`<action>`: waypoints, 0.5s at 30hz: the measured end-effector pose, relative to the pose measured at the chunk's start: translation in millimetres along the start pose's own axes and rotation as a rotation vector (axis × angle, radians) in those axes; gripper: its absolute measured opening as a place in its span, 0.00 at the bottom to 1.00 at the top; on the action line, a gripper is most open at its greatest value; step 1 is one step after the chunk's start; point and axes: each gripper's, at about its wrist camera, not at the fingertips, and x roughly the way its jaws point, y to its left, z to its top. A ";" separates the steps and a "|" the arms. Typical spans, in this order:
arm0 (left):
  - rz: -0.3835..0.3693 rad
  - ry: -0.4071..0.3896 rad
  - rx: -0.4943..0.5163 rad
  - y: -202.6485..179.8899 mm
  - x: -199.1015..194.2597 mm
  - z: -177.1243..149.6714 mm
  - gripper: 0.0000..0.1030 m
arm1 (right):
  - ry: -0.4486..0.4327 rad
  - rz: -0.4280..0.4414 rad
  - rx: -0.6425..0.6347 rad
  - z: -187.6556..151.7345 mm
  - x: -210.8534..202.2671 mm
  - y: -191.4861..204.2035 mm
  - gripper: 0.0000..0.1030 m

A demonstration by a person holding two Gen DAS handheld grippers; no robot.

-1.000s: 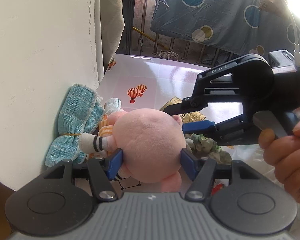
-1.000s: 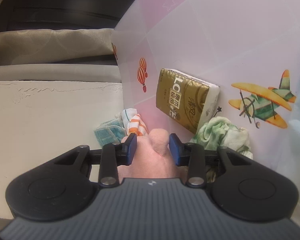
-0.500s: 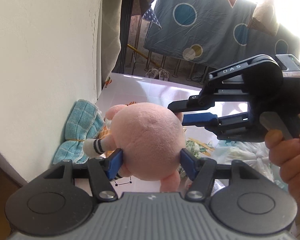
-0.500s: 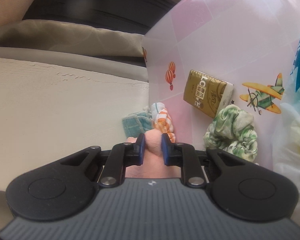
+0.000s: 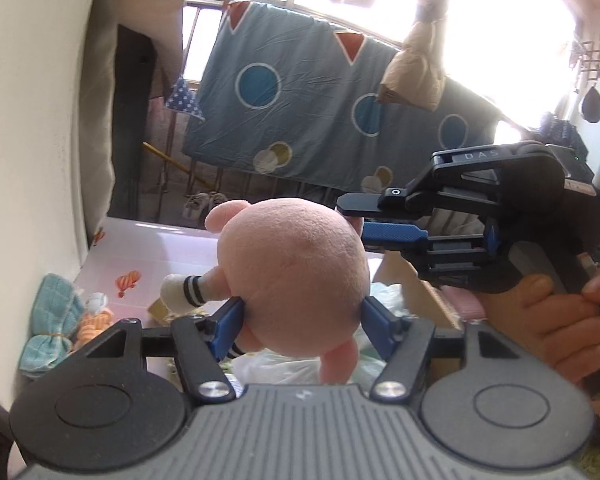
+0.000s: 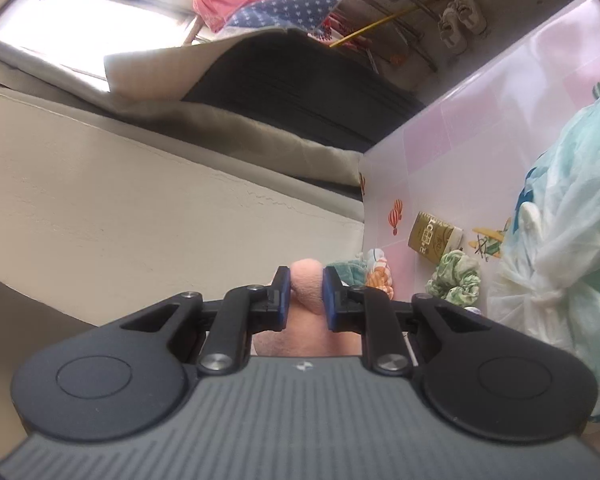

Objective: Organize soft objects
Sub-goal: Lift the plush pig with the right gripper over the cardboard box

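Left wrist, both claws pinching pink plush [image 5: 292, 272]

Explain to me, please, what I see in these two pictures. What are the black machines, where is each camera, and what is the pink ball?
There is no robot here. A person holds two hand-held grasping devices, one per hand, and each carries a wide-angle camera looking forward along its two fingers.

In the left camera's picture, the left tool clamps the round body of a pink plush toy. The right tool comes in from the right, held by a hand, and pinches a small part of the toy.

The right camera's picture shows that same pinch from behind: pink plush squeezed between the blue pads.

Below is a pink table cover. On it lie a teal cloth, a gold tissue pack, a green scrunchie and plastic bags.
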 end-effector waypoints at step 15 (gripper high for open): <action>-0.091 0.063 0.103 -66.3 26.7 -25.6 0.68 | -0.482 -0.232 0.042 16.6 -261.9 -66.2 0.15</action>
